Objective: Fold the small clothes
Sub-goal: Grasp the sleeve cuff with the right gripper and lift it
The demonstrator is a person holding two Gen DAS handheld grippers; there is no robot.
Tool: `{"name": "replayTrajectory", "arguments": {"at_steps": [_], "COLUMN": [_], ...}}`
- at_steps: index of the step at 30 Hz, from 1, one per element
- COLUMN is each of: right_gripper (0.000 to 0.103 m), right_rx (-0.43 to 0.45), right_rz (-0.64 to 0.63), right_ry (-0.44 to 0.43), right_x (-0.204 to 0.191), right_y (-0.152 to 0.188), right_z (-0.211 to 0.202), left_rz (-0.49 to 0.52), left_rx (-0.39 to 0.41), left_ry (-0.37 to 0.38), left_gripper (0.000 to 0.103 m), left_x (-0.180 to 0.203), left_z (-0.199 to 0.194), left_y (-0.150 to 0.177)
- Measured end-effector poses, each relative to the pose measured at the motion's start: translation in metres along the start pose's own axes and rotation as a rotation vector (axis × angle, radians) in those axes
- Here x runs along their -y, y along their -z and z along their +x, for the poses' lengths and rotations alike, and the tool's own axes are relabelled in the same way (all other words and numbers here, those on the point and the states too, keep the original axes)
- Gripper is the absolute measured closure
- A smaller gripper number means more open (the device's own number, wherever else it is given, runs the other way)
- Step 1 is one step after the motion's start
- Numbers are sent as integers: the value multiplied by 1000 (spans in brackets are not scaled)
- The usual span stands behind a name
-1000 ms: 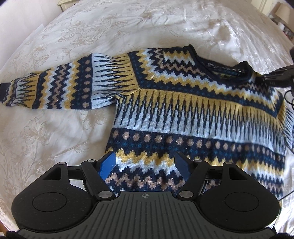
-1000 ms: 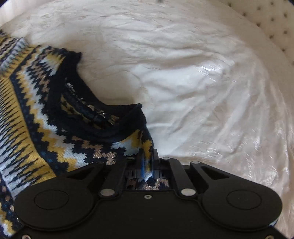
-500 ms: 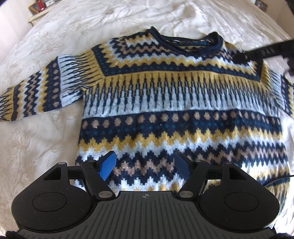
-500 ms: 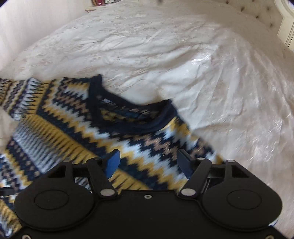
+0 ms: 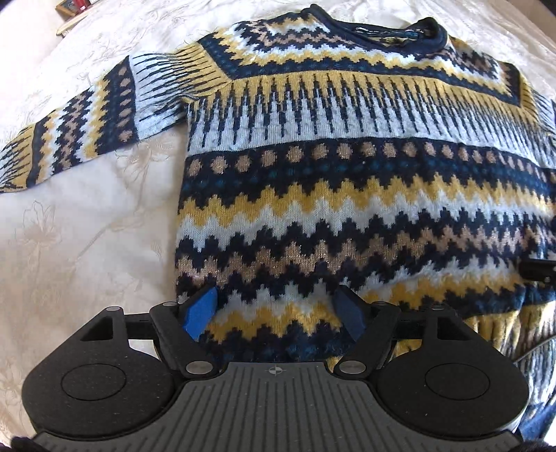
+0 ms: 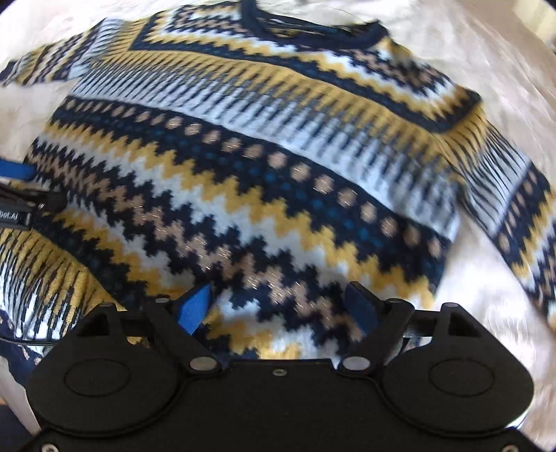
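1. Cream embroidered bedspread (image 5: 76, 243) carries the patterned sweater (image 5: 347, 180), laid flat, front up. The left gripper (image 5: 276, 309) hovers over its hem, fingers spread, holding nothing.
2. White bedding (image 6: 486, 69) surrounds the sweater (image 6: 278, 174); the right gripper (image 6: 281, 306) hangs above its lower part, fingers apart and empty.

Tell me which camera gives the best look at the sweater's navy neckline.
The left wrist view: the neckline is sharp there, with the rolled navy collar and inner knit visible. The right wrist view shows it too, but motion blur smears the detail.
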State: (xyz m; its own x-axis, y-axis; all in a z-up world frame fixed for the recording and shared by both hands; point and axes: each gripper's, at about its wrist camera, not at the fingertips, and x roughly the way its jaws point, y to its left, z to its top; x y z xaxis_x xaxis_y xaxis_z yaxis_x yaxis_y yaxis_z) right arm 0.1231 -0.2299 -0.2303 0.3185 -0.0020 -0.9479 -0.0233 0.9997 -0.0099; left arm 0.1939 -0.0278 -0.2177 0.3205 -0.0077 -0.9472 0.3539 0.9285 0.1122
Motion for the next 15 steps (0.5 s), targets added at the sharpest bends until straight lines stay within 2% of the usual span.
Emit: {"name": "replayTrajectory", "arguments": {"at_steps": [3,7,15], "right_gripper": [17,17,11], "right_rx": [18,108,320], "right_rz": [78,284,679], "right_ry": [-31,-90,-142], "right_x": [12,42,130], "right_y": [0,10,68], "right_z": [-10,-37,-98], "left_rz": [-6,-36,5], "left_rx": [6,40,59], "left_ry": [-15,18,57], "left_gripper": [31,33,33], "left_x": [4,12,48], "left_z": [-6,-24,-54], "left_y": [-3,-1,7]}}
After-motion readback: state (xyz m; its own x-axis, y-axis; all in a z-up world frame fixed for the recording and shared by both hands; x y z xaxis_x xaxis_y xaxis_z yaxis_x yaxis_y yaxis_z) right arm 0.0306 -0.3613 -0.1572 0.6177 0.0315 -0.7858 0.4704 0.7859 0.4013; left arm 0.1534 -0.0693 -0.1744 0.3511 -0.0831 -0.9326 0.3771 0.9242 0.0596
